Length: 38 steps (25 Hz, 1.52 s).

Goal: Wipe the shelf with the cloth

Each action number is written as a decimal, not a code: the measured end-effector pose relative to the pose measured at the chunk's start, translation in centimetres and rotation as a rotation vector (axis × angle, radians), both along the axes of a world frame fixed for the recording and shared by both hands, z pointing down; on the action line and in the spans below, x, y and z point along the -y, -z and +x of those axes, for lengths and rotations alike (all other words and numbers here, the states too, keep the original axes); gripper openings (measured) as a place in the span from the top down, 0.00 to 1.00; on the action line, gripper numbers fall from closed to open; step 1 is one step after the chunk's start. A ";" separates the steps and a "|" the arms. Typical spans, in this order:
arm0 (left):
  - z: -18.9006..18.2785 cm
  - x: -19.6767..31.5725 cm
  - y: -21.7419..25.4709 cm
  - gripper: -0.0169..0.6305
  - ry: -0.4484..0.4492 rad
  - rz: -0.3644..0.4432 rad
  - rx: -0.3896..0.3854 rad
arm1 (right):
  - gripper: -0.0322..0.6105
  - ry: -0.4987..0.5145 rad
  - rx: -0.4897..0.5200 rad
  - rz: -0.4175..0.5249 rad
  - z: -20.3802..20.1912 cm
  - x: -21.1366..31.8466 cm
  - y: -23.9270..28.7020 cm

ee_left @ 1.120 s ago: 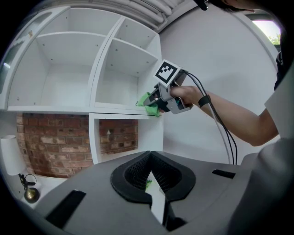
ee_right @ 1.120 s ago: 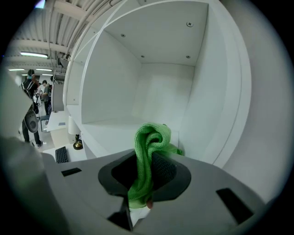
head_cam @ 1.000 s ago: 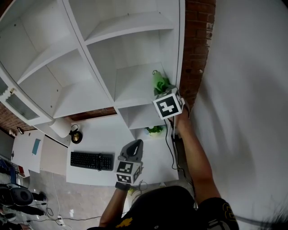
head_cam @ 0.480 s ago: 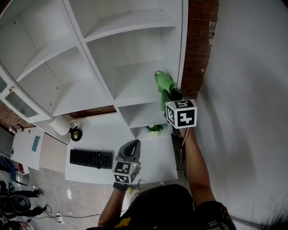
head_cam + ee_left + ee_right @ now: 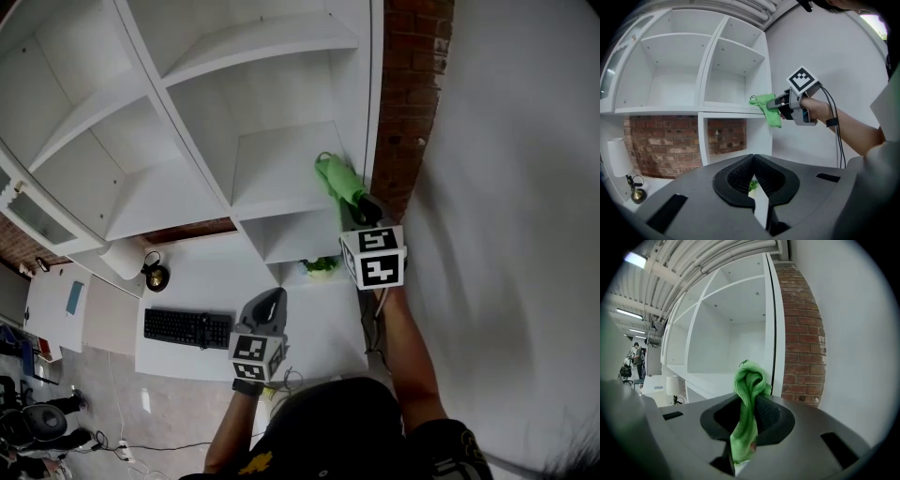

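My right gripper [image 5: 359, 208] is shut on a green cloth [image 5: 336, 180], which bunches up above the jaws and hangs down between them [image 5: 749, 394]. The cloth sits at the front right corner of a white shelf board [image 5: 281, 173], next to the unit's right upright. In the left gripper view the cloth [image 5: 768, 107] drapes over the board's front edge [image 5: 726, 106]. Whether it presses on the board I cannot tell. My left gripper [image 5: 268, 307] is held low over the desk, shut, with nothing between its fingers [image 5: 752, 171].
The white shelf unit has several open compartments. A brick pillar [image 5: 412, 84] and a white wall stand right of it. Below lies a white desk [image 5: 206, 272] with a black keyboard [image 5: 189, 328], a small green plant [image 5: 322, 266] and a white roll [image 5: 122, 262].
My right gripper has drawn back toward me and down, bringing the cloth from deep in the compartment's right corner to its front edge. The left gripper has barely moved.
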State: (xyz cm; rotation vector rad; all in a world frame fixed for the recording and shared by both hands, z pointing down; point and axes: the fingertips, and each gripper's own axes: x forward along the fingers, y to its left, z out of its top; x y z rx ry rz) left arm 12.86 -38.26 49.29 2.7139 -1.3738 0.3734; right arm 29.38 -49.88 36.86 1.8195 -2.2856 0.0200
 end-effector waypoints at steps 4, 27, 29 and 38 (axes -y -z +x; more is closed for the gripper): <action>0.3 -0.3 -1.4 0.95 0.009 -0.029 -0.011 | 0.85 -0.003 0.001 -0.020 1.0 -0.7 -2.1; -4.0 -2.7 -3.8 0.95 0.138 -0.044 -0.013 | 0.85 0.262 0.271 -0.069 -4.5 -11.2 -12.3; -6.0 -3.2 -3.7 0.95 0.200 -0.067 -0.003 | 0.85 0.303 0.205 -0.082 -6.4 -11.4 -12.5; -16.4 -7.3 -2.3 0.95 0.343 -0.058 0.005 | 0.85 0.461 0.110 -0.122 -17.7 -14.6 -14.7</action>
